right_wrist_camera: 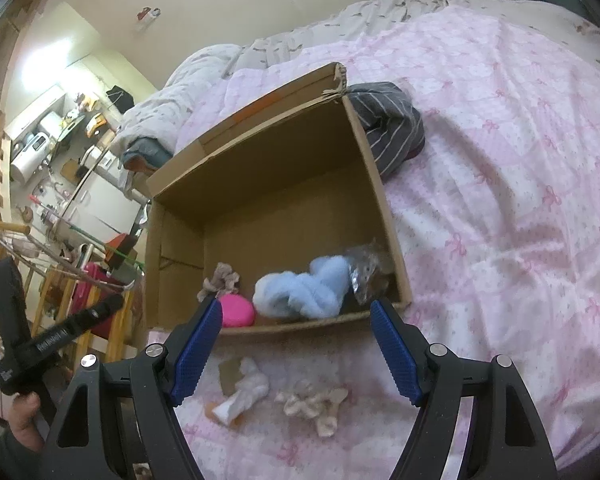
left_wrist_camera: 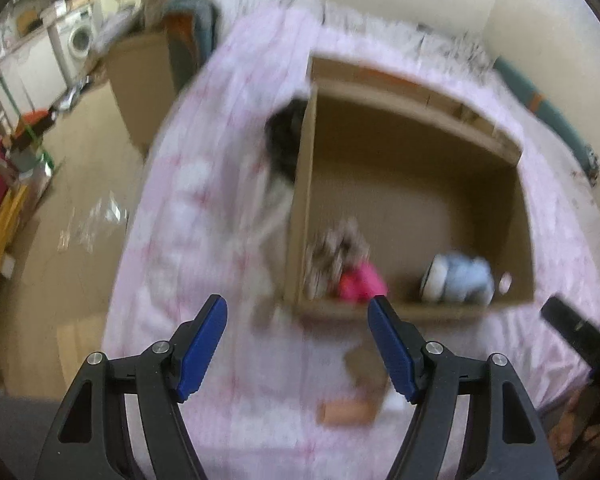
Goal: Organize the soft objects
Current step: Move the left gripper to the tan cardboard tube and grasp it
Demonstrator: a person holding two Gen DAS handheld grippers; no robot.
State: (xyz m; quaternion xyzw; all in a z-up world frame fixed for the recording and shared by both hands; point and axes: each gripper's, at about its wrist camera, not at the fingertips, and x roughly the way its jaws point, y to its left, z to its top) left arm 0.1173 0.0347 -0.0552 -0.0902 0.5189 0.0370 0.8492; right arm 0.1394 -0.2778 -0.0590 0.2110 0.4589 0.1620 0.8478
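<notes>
From my left wrist camera, everything is smeared, so I would not trust any aim taken from it. My left claw (left_wrist_camera: 298, 340) stands spread with nothing between its blue pads, pointing steeply down at the pink bedspread (left_wrist_camera: 204, 184) just short of the cardboard box (left_wrist_camera: 404, 160). Inside the box, against the near wall, I make out a pink item (left_wrist_camera: 360, 282), a light blue bundle (left_wrist_camera: 460, 276) and a brownish scrap (left_wrist_camera: 336, 248). If I close now, I judge I would pinch bedspread rather than a soft object.

From my right wrist camera, the picture is sharp. My right claw (right_wrist_camera: 296, 340) is also spread and empty, angled down over the box's near edge. Below it, on the bed, lie a white sock-like piece (right_wrist_camera: 246, 394) and a cream crumpled piece (right_wrist_camera: 314, 402), near each other. The risk I see is grabbing both at once, or snagging the quilt underneath. A striped garment (right_wrist_camera: 388, 128) lies outside, touching the box's far corner.
</notes>
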